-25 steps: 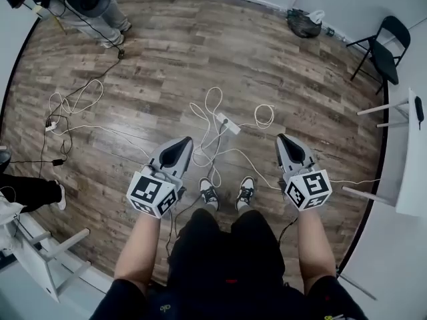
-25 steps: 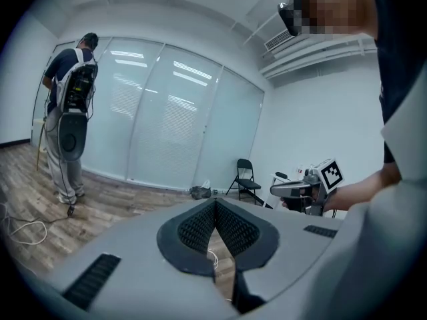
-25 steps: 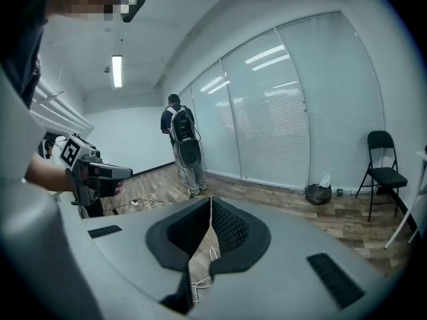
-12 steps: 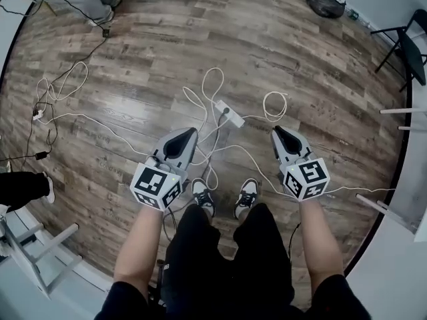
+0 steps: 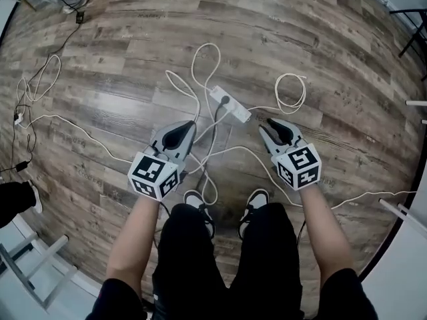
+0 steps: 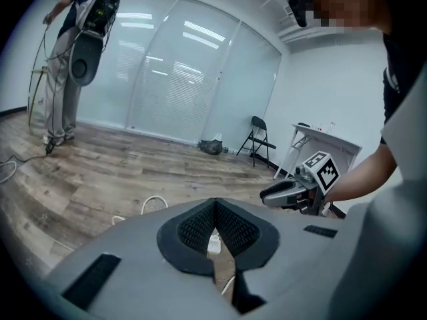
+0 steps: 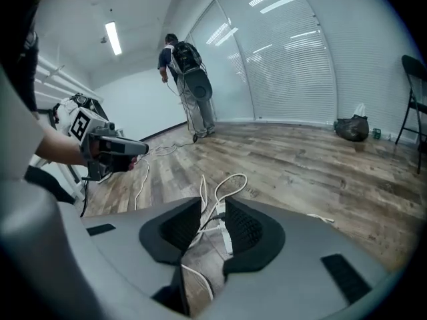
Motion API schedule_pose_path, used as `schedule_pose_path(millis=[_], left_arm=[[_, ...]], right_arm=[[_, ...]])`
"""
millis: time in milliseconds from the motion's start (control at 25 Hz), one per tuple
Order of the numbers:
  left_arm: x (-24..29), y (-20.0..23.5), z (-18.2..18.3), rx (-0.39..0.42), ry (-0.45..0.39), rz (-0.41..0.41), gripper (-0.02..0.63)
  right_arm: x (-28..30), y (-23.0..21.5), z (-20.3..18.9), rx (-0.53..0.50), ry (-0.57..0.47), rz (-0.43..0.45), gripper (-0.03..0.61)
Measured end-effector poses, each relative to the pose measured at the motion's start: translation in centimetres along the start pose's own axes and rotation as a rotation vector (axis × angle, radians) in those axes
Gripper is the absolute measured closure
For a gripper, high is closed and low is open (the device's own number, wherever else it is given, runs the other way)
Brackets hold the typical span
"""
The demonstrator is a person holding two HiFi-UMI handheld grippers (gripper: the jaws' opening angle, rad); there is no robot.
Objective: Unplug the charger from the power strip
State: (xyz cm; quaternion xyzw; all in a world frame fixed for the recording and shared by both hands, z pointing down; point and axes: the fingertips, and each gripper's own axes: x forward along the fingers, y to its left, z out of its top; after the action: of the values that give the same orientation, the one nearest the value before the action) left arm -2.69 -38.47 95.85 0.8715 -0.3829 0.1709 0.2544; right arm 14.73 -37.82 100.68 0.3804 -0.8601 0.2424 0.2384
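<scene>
Looking steeply down, the head view shows a white power strip (image 5: pixel 235 107) lying on the wooden floor (image 5: pixel 133 39) ahead of the person's shoes (image 5: pixel 257 197). The dark charger (image 5: pixel 225 101) is plugged into it toward the far end. White cables (image 5: pixel 200 65) loop around the strip, and a small coil (image 5: pixel 291 92) lies just beside it on the right. The left hand-held gripper (image 5: pixel 189 124) hangs near the strip's left side and the right hand-held gripper (image 5: pixel 269 123) near its right; neither touches it.

From the left gripper view, its jaws meet at the tips with nothing caught between them. A bit of the power strip shows on the floor beyond, through the gap lower down. A folding chair (image 6: pixel 257 139) stands near the glass wall (image 6: pixel 173 79).

From the right gripper view, its jaws stand apart and are opening. The strip and cables are framed between them but lie on the floor beyond, unpressed. A person (image 7: pixel 190 79) stands far off.
</scene>
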Motion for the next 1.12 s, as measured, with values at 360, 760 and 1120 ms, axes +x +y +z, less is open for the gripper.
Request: schedule_pose_path(millis=[360, 760, 1120], left_arm=[[14.0, 6.4, -15.7, 0.022, 0.059, -0.098, 0.594], [26.4, 10.9, -23.4, 0.073, 0.178, -0.134, 0.594], [29.5, 12.0, -25.2, 0.032, 0.215, -0.110, 0.594]], right_arm=[[15.6, -4.8, -17.0, -0.096, 0.108, 0.052, 0.430], [24.4, -7.8, -22.5, -0.212, 0.170, 0.054, 0.407], [26.8, -8.0, -23.2, -0.291, 0.216, 0.071, 0.446]])
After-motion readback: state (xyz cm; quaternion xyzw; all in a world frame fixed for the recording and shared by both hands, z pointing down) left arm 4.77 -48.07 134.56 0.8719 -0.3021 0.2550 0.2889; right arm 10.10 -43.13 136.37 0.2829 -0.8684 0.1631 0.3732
